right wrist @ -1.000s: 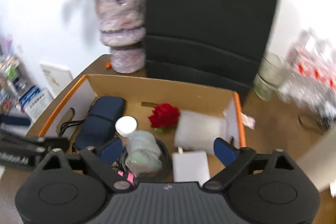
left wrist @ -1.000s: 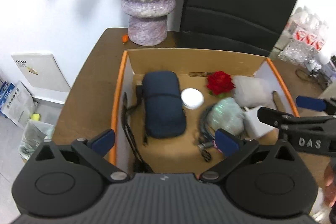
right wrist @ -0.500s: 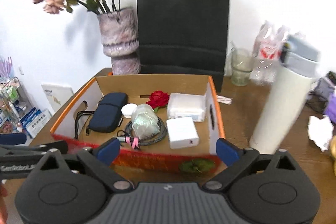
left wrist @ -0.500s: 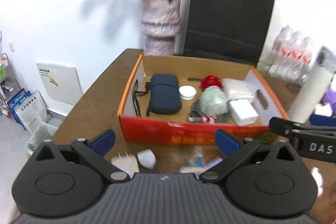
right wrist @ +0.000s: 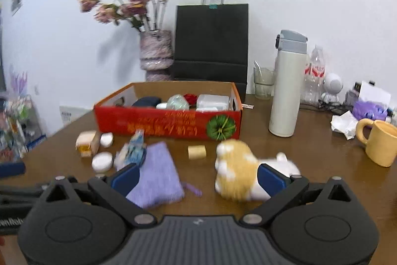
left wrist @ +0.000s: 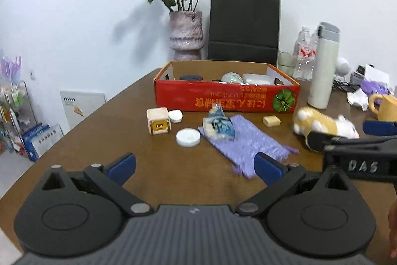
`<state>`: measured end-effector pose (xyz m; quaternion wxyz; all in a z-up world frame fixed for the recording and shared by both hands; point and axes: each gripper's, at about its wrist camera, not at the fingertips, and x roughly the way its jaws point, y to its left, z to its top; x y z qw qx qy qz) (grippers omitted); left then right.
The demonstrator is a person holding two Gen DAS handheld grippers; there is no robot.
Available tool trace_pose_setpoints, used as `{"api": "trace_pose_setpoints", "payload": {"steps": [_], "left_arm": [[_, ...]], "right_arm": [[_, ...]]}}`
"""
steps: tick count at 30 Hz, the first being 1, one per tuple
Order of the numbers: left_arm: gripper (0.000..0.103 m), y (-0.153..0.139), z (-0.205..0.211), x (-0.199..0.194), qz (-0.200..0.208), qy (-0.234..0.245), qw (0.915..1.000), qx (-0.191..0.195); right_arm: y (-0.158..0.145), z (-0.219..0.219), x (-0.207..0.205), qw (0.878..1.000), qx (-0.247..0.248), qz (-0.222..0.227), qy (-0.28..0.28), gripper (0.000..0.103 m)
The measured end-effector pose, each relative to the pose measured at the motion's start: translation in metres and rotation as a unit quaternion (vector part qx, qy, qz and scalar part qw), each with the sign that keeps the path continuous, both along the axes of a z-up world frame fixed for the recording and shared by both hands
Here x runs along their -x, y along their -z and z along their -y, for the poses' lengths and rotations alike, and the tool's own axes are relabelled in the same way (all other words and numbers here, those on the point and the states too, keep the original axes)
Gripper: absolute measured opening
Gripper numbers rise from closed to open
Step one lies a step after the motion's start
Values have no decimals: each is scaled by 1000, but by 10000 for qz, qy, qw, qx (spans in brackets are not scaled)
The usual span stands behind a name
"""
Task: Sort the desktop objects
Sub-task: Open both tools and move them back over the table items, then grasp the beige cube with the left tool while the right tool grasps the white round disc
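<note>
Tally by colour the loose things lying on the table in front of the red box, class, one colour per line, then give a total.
White: 2 (round lid, small case)
Purple: 1 (cloth)
Blue-printed: 1 (packet)
Tan or beige: 2 (cube, small block)
Orange-and-white: 1 (plush toy)
Total: 7

A packet [left wrist: 218, 126] lies on a cloth [left wrist: 244, 143] before the box [left wrist: 225, 97].
</note>
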<state>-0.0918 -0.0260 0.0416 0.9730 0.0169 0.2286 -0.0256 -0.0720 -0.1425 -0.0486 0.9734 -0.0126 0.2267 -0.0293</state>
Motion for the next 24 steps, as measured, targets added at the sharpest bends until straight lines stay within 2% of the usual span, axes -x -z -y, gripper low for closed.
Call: {"api": "trace_pose_setpoints", "payload": {"steps": [2, 4, 6, 9, 11, 14, 17, 20, 24], "left_arm": [[103, 7, 1, 9, 137, 222, 9996, -75], [103, 16, 0, 8, 149, 373, 9992, -68], [103, 23, -2, 5, 2, 423, 9991, -71], [103, 32, -12, 2, -145, 366, 9992, 86], [103, 35, -14, 0, -311, 354, 9988, 139], [103, 37, -14, 0, -290, 423, 9987, 81], [103, 39, -14, -2, -340, 398, 9986, 93], [103, 39, -15, -6, -402, 445, 9981, 136], [103, 40, -14, -9, -503, 490, 9975, 125]], "right_arm": [[11, -2, 10, 9999, 132, 8, -32, 102], [20, 1, 17, 9998, -53, -153, 75, 102], [28, 5, 20, 9994, -181, -256, 117, 102], [37, 6, 25, 9992, -105, -395, 4, 103], [38, 5, 30, 9994, -151, -314, -74, 103], [41, 6, 33, 9992, -172, -263, -259, 103], [40, 15, 35, 9988, -429, -89, -219, 103], [40, 21, 32, 9975, -657, -165, -197, 103], [41, 16, 28, 9980, -527, -235, -271, 103]]}}
